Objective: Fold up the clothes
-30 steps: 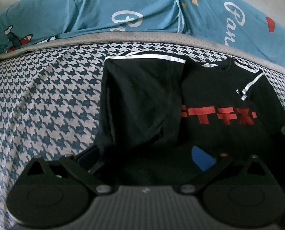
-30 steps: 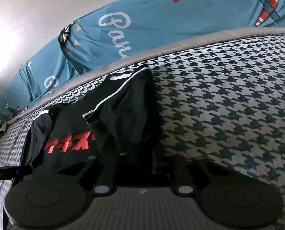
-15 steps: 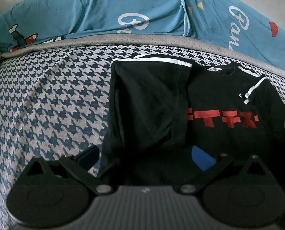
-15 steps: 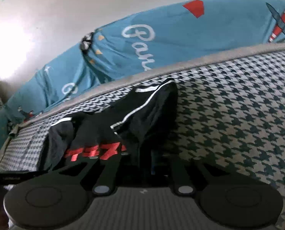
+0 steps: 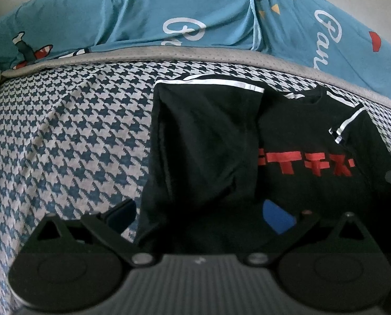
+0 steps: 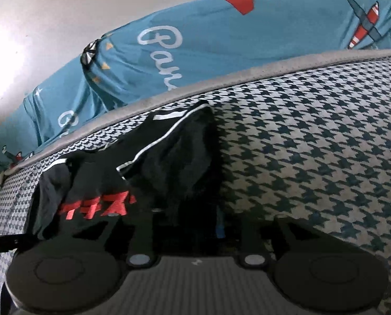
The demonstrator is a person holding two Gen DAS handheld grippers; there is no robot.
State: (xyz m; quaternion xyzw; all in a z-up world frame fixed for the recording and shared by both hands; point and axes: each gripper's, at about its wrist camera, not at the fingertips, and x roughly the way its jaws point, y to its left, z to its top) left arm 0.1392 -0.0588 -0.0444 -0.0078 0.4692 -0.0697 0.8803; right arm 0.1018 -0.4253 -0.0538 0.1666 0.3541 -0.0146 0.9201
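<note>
Opening, the right gripper [image 6: 195, 225] lets go of the black T-shirt [image 5: 287, 141], its right side newly folded inward. The left gripper [image 5: 198, 210] stands open. The other side likely comes next.

Left tool [image 5: 199, 216] wide, right tool [image 6: 195, 225] (angled down) opening

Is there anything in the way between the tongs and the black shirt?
Nothing visible. The black shirt lies right at both tongs: the left tongs stand wide over its near edge, and the right tongs are opening with its cloth between them.
</note>
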